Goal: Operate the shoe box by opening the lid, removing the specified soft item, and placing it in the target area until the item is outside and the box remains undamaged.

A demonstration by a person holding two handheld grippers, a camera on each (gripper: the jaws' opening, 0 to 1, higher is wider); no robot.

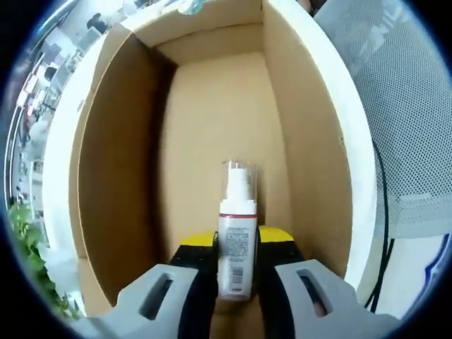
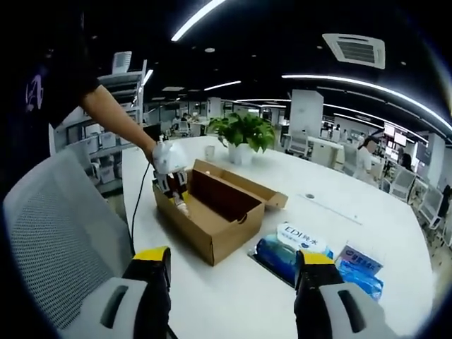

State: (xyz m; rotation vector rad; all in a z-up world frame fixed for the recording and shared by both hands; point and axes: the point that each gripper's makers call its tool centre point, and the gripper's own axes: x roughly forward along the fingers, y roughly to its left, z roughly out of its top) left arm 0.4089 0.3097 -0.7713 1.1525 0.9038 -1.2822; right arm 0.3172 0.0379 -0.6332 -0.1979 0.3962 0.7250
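The lid is already open, so the removal step is in hand: the left gripper point(image 1: 235, 282) reaches into the shoe box point(image 1: 212, 127), its jaws clamped on a small spray bottle point(image 1: 236, 240) at 6 o'clock. Next, I judge, comes a straight lift clear of the cardboard walls. The right gripper point(image 2: 233, 282) waits outside, jaws wide apart and holding nothing, the box point(image 2: 215, 212) at 11 o'clock and blue packets point(image 2: 296, 251) at 1 o'clock.

White surface point(image 2: 367, 226): potted plant point(image 2: 244, 134) at far side; blue packets point(image 2: 321, 258) near right. Grey mesh chair point(image 2: 56, 240) at left. Open office desks beyond.
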